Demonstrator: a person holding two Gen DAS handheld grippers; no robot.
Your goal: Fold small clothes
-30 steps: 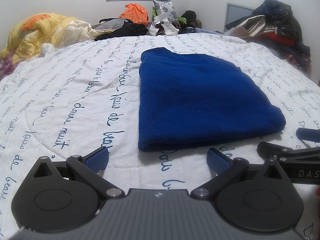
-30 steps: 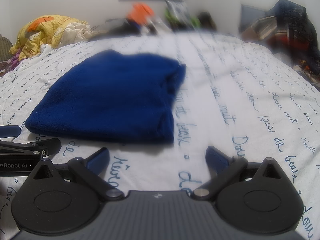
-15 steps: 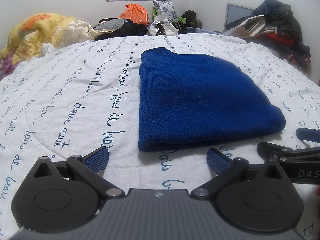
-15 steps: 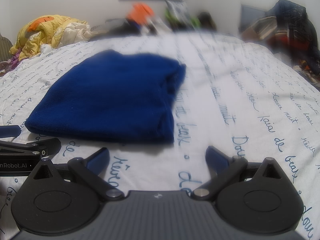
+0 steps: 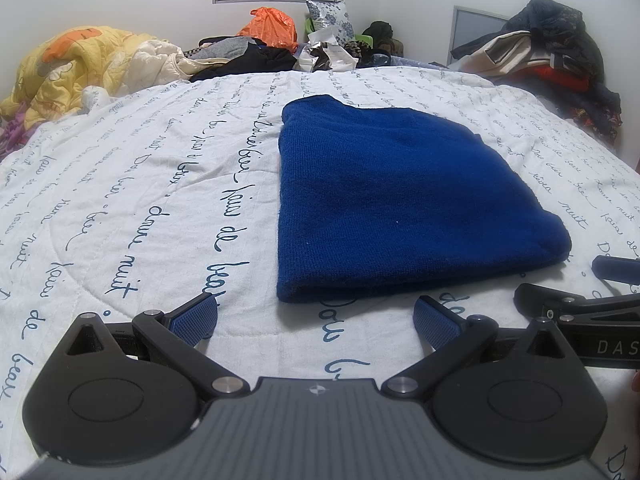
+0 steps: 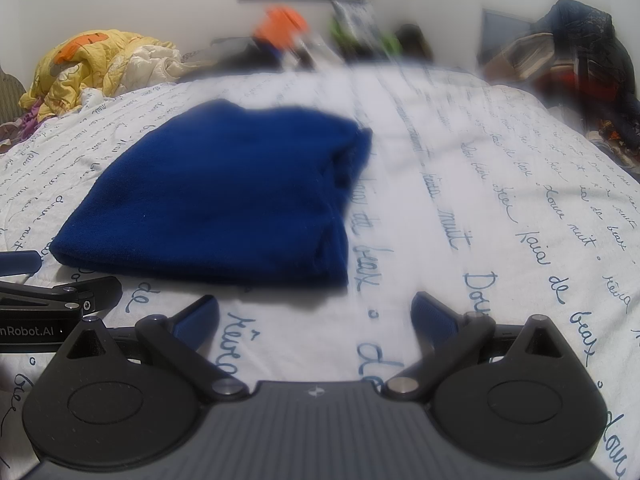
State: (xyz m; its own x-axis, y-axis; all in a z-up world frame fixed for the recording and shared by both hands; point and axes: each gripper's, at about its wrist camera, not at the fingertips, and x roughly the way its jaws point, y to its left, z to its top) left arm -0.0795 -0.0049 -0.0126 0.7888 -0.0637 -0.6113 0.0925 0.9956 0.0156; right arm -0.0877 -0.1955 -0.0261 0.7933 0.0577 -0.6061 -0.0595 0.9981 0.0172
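A dark blue knit garment lies folded flat on the white bedspread with blue script. It also shows in the right wrist view, left of centre. My left gripper is open and empty, resting just short of the garment's near edge. My right gripper is open and empty, near the garment's near right corner. Each gripper shows at the edge of the other's view: the right one and the left one.
A yellow quilt is heaped at the far left. Clothes, an orange bag and other clutter lie along the far edge of the bed. A pile of dark clothes stands at the far right.
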